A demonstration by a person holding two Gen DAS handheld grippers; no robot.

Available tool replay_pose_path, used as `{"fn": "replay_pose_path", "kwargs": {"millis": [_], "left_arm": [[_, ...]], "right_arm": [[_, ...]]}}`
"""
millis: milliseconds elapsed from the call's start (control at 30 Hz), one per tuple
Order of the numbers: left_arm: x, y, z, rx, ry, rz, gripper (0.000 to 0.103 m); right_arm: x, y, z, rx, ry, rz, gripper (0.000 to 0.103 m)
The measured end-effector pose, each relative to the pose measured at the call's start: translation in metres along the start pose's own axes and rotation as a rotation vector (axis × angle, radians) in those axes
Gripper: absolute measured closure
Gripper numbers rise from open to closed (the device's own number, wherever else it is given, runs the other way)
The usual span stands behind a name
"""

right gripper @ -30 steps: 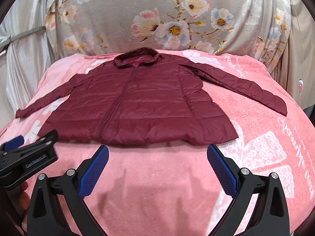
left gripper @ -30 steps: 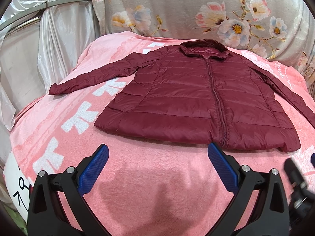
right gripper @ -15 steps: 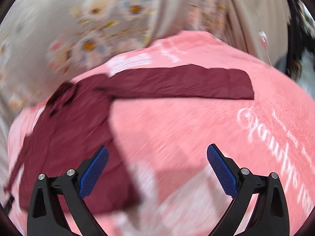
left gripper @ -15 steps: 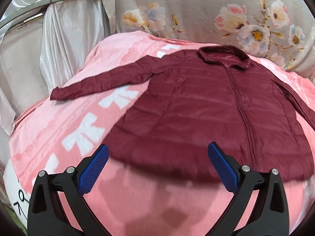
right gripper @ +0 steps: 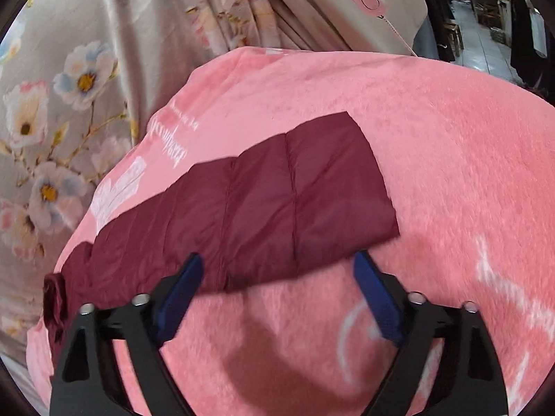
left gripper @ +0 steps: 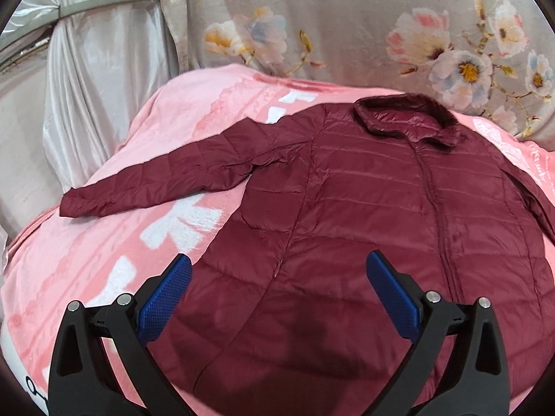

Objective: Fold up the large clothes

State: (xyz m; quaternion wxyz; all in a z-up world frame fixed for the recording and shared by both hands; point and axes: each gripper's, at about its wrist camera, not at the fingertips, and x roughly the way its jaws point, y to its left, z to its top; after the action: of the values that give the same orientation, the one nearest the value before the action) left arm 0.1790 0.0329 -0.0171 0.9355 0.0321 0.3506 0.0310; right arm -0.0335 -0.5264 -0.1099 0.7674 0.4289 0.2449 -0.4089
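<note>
Jaws of both grippers spread wide, nothing pinched. Left gripper (left gripper: pixel 277 298) above jacket (left gripper: pixel 364 215) body, lower centre of frame; right gripper (right gripper: pixel 277 294) just short of sleeve cuff (right gripper: pixel 333 187), mid-frame. Jacket lies flat, unfolded, on pink blanket (left gripper: pixel 104 242). No fold yet; whole task left.

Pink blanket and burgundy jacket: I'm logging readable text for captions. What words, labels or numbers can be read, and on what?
Nothing can be read with certainty.
White cursive lettering on the fuzzy pink blanket, near the sleeve cuff of the burgundy quilted jacket: rotated and blurred, illegible.
Large white characters on the blanket in the left wrist view: partly covered, unreadable.
Jacket: no visible label.
</note>
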Motion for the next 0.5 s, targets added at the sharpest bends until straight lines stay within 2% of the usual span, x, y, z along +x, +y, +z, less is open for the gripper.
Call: {"fn": "replay_pose_path", "kwargs": {"millis": [33, 100, 167, 233, 300, 400, 500], "left_arm": [[0.008, 0.0, 0.003, -0.002, 0.023, -0.002, 0.005], [0.021, 0.0, 0.006, 0.004, 0.068, 0.0, 0.005], [0.028, 0.003, 0.006, 0.004, 0.086, 0.007, 0.005], [0.033, 0.006, 0.007, 0.005, 0.094, 0.021, 0.005], [0.038, 0.009, 0.007, 0.004, 0.099, 0.038, 0.005], [0.046, 0.017, 0.008, -0.012, 0.114, 0.058, 0.005], [0.054, 0.027, 0.009, -0.036, 0.132, 0.068, 0.005]], "right_arm": [[0.003, 0.0, 0.003, 0.011, -0.001, 0.001, 0.041], [0.011, 0.001, 0.01, 0.026, 0.0, -0.013, 0.083], [0.018, 0.012, 0.02, 0.025, -0.002, -0.013, 0.094], [0.012, 0.039, 0.026, -0.01, -0.041, 0.023, 0.096], [-0.004, 0.081, 0.029, -0.098, -0.099, 0.076, 0.096], [-0.035, 0.168, 0.017, -0.282, -0.162, 0.22, 0.096], [-0.065, 0.273, -0.024, -0.52, -0.171, 0.4, 0.096]]}}
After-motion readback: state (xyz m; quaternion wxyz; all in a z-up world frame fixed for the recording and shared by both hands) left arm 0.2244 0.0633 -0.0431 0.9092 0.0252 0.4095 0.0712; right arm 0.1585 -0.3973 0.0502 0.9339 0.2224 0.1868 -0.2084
